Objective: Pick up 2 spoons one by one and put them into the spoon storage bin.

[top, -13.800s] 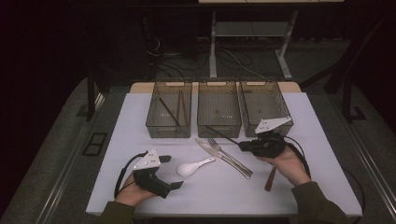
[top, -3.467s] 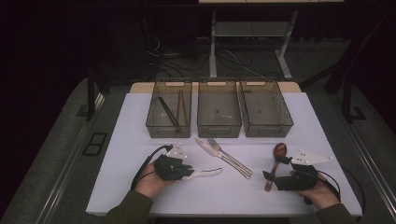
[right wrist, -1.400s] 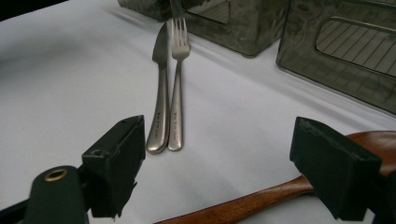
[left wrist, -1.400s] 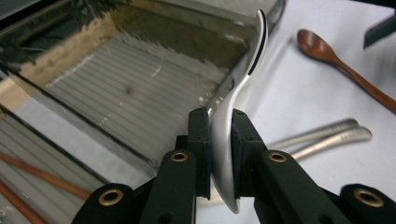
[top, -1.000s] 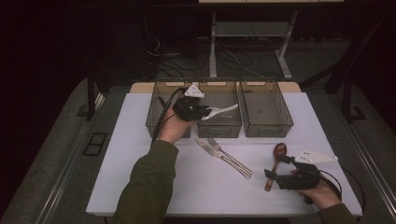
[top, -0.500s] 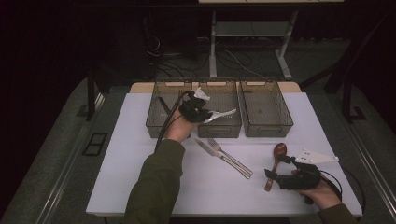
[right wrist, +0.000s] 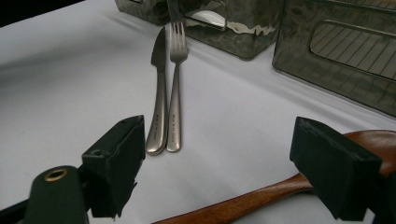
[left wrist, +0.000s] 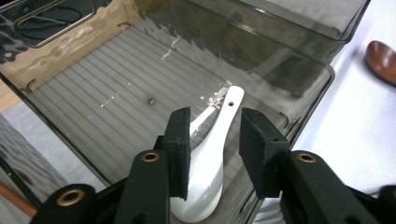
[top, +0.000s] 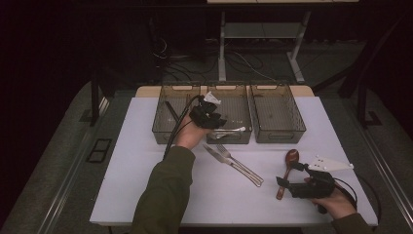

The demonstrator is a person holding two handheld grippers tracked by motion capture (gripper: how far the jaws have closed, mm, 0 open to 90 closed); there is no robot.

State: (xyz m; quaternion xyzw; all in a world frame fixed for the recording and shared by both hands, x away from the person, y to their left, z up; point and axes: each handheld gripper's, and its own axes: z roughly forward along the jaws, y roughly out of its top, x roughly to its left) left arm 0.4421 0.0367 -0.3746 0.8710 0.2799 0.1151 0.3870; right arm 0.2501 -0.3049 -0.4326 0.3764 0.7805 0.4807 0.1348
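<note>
A: Why is the left gripper point(top: 210, 116) reaching out over the middle bin point(top: 229, 86)?

B: It is putting the white spoon point(left wrist: 211, 154) in there. The spoon lies inside that bin, at its near wall, handle aimed right. The fingers point(left wrist: 180, 151) have just been opening; the spoon sits between them and looks let go, though one pad stays close against it.

A: So each bin takes one sort of thing?

B: That seems the idea. The left bin point(top: 176, 87) holds dark sticks, and the right bin point(top: 277, 87) looks bare.

A: And the right gripper point(top: 292, 180)?

B: Its fingers are spread wide, low on the near right of the surface point(top: 136, 175), right at the wooden spoon point(top: 287, 168), likely to pick it up next. The knife point(right wrist: 159, 98) and fork point(right wrist: 175, 88) lie side by side in the middle, untouched.
</note>
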